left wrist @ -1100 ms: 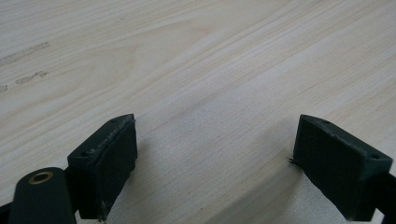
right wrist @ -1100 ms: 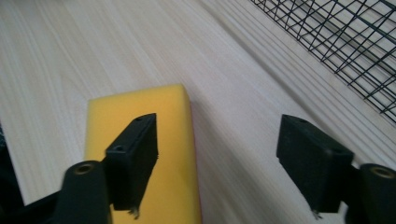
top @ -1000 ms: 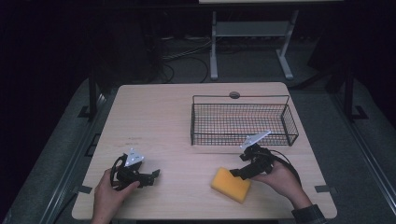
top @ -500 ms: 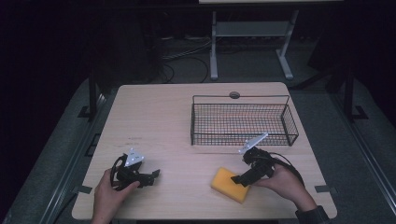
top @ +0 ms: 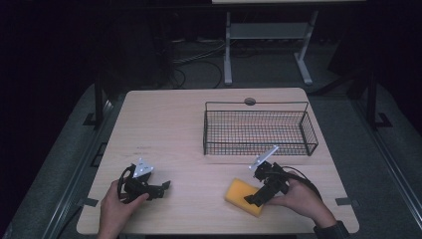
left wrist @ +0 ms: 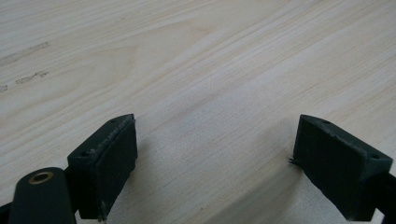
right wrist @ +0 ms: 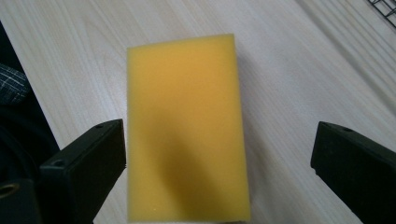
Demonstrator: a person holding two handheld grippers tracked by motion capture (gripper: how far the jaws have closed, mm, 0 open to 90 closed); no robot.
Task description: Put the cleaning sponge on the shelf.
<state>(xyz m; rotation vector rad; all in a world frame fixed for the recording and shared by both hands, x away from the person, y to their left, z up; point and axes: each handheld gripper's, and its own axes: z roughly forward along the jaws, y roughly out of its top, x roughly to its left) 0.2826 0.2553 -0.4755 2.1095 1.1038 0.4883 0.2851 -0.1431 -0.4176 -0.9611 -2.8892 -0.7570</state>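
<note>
A yellow sponge (top: pixel 243 195) lies flat on the wooden table (top: pixel 184 129) near its front edge. My right gripper (top: pixel 253 199) is over the sponge's right part, tilted down onto it. In the right gripper view the sponge (right wrist: pixel 187 135) lies between the two wide-apart jaws, close to the left one; the right gripper (right wrist: pixel 219 163) is open. My left gripper (top: pixel 165 186) rests low at the table's front left, held by a hand. The left gripper (left wrist: pixel 212 158) is open over bare wood.
A black wire basket (top: pixel 259 130) stands at the back right of the table, just behind the right hand. A small round hole (top: pixel 250 101) sits at the table's far edge. The basket's corner (right wrist: pixel 384 7) shows at the right gripper view's top right.
The right gripper has moved left and toward the front edge, down onto the sponge. The left gripper has stayed put.
</note>
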